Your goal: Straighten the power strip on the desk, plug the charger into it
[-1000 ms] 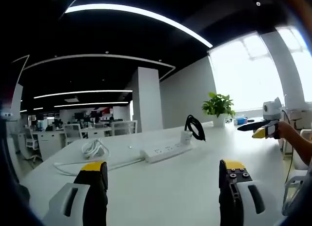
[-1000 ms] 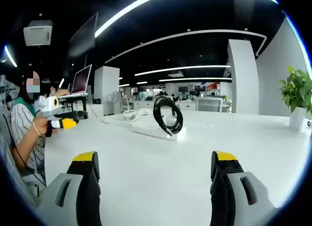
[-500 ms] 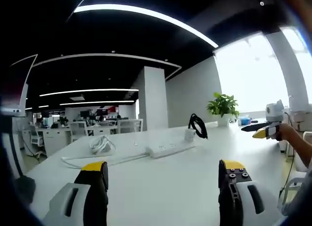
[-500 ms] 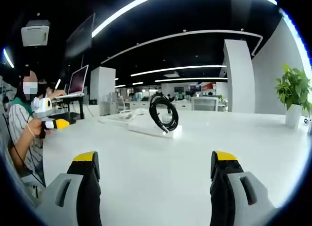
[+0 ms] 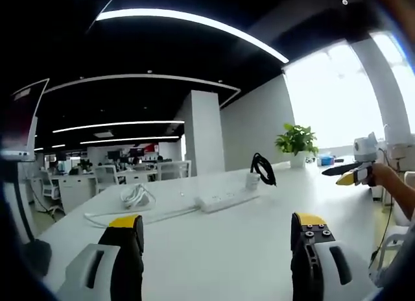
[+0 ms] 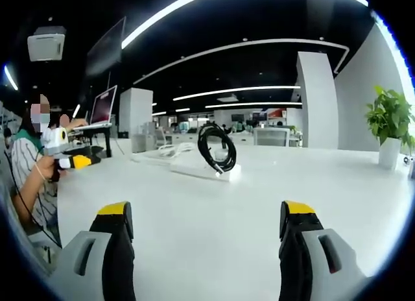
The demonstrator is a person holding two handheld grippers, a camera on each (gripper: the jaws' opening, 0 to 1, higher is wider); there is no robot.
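Note:
A white power strip (image 5: 225,200) lies at an angle on the white desk (image 5: 214,249), its white cord coiled at the left (image 5: 133,196). At the strip's right end sits a white charger (image 5: 251,179) with a black coiled cable (image 5: 262,167). My left gripper (image 5: 217,226) is open, well short of the strip. In the right gripper view the power strip (image 6: 194,169) lies ahead with the black cable (image 6: 217,148) looped above its near end. My right gripper (image 6: 206,216) is open and holds nothing. The right gripper (image 5: 347,173) also appears at the right of the left gripper view, and the left gripper (image 6: 71,159) at the left of the right gripper view.
A potted plant (image 5: 295,143) stands at the desk's far end by the window. A laptop on a stand (image 6: 102,111) sits at the left of the right gripper view, behind the person (image 6: 26,178) holding the grippers. Office desks and chairs fill the background.
Both views have shifted slightly as the hands moved. The strip, charger and cable lie as before, and both grippers stay open.

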